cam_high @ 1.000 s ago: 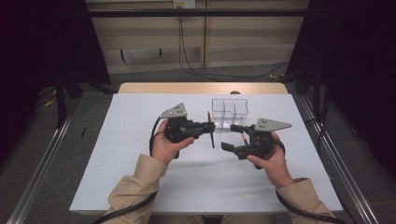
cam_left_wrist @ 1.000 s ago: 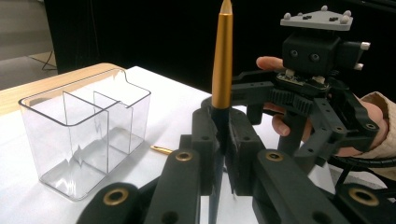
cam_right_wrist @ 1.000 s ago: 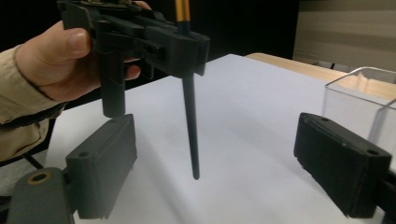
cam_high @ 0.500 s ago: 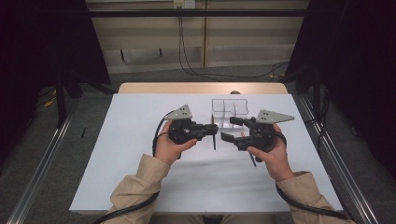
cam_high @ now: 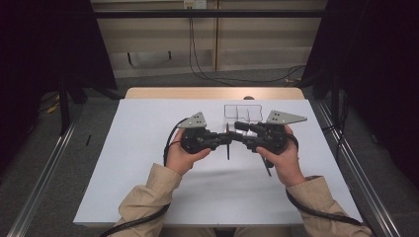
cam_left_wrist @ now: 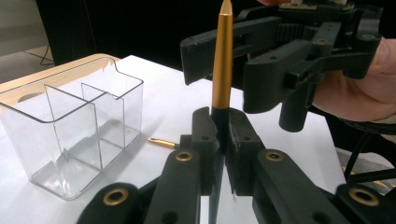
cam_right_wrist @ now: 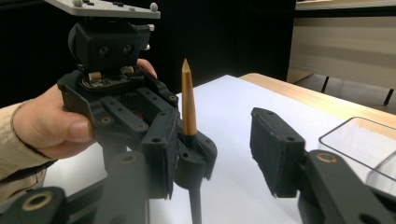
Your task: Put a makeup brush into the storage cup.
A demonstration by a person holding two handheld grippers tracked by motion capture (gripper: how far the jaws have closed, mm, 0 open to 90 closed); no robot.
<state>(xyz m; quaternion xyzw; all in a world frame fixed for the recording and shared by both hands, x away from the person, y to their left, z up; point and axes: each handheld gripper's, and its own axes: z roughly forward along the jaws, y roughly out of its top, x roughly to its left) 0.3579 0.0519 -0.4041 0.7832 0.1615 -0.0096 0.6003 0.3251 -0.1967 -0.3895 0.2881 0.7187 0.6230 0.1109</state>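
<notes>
The left gripper holds a pen upright between its closed jaws; the jaws grip its dark lower part, and the gold upper part with the pointed tip stands above them. The right gripper faces the left one above the white counter. Its jaws have just been closing, and they now stand half open, one on each side of the pen's gold part without pressing on it. A clear plastic organizer with several compartments stands on the counter just behind the two grippers. A small gold piece lies flat on the counter near the organizer
</notes>
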